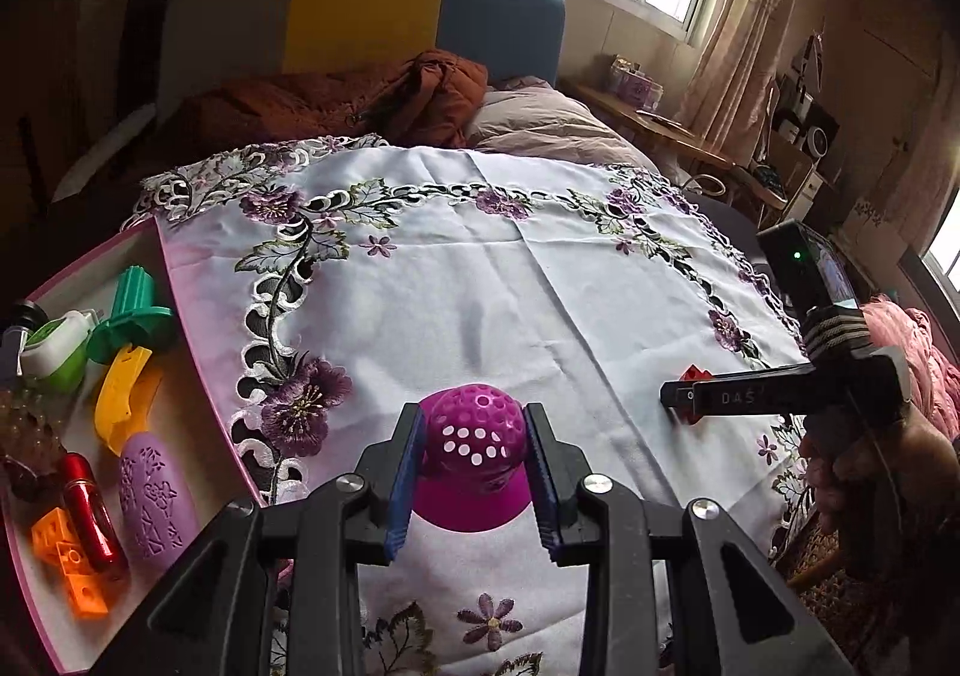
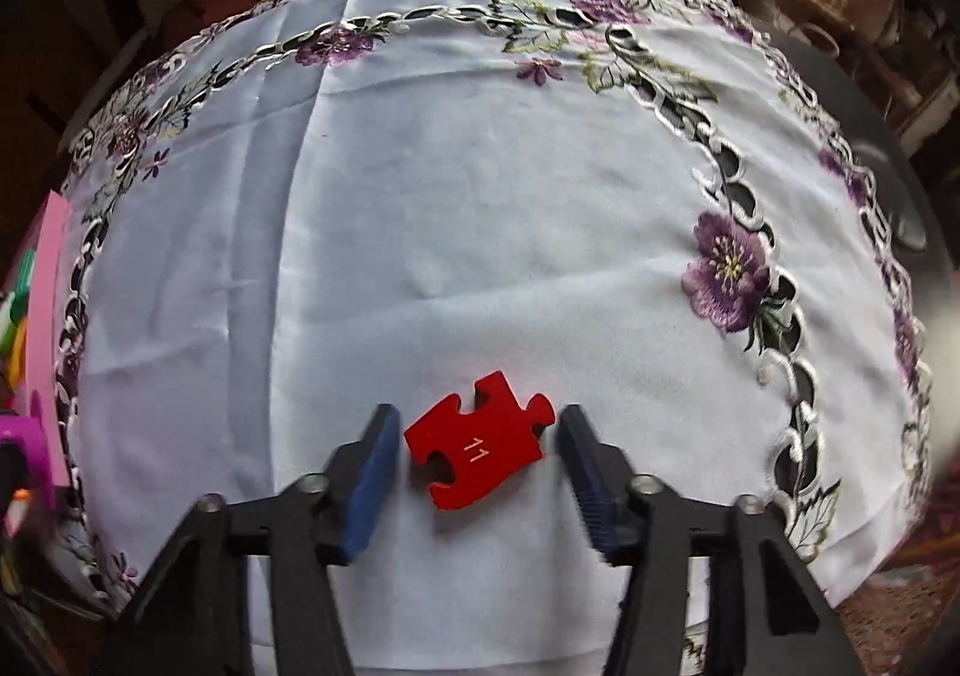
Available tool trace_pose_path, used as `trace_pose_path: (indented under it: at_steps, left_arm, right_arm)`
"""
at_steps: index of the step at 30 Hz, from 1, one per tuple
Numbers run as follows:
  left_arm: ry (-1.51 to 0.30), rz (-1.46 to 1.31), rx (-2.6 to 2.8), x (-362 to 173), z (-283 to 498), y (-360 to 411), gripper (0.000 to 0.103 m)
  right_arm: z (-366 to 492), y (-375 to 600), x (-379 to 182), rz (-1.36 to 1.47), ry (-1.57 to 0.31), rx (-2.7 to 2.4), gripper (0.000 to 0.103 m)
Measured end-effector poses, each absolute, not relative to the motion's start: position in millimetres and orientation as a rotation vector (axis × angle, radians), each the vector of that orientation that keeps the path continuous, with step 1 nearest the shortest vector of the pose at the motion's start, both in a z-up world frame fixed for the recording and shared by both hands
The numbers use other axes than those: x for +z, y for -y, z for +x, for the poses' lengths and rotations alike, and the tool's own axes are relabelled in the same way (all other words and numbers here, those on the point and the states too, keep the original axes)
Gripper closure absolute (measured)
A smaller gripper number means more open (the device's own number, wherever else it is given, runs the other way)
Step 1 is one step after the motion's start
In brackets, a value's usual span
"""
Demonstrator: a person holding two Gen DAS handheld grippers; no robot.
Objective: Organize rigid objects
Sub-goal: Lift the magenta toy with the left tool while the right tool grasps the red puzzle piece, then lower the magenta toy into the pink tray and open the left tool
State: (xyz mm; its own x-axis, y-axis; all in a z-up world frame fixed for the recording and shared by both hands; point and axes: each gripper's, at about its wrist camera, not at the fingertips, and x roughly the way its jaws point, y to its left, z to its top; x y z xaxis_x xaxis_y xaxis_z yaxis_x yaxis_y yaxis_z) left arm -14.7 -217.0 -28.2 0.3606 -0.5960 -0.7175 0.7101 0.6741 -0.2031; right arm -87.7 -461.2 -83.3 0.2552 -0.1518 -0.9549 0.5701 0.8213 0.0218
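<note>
Left claw [image 1: 471, 445] grips the purple dome [image 1: 474, 430]; right claw [image 2: 477, 445] straddles the red puzzle piece [image 2: 477, 451], not touching. Box [image 1: 198, 376] at left holds several toys (nearly done).

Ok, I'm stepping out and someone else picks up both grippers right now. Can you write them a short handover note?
Left gripper: shut on the purple perforated plastic dome, held over the embroidered white tablecloth.
Right gripper: open, fingers either side of the red number-11 puzzle piece, not yet gripping it.
Done: pink-rimmed tray on the left already holds a green plastic piece, yellow curved piece, red cylinder, lilac patterned oval and orange blocks.
Left: dome into tray, then grip and move the puzzle piece.
</note>
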Motion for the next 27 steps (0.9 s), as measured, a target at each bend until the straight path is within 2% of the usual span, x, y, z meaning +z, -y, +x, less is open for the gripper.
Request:
trace_pose_path:
  at_steps: [8, 16, 27]
  left_arm:
    - [-0.818, 0.107, -0.792, -15.6, -11.4, 187.4, 0.071]
    - [-0.801, 0.066, -0.658, -9.1, 1.5, 148.8, 0.071]
    - [-0.800, 0.058, -0.517, -10.2, 15.2, 117.9, 0.071]
  right_arm:
    - [-43.2, 431.8, -61.0, 0.336, -1.081, -0.271, 0.055]
    - [-0.4, 407.8, -89.0, 0.214, -1.091, -0.192, 0.055]
    - [-2.5, 401.5, -90.9, 0.146, -1.077, -0.193, 0.055]
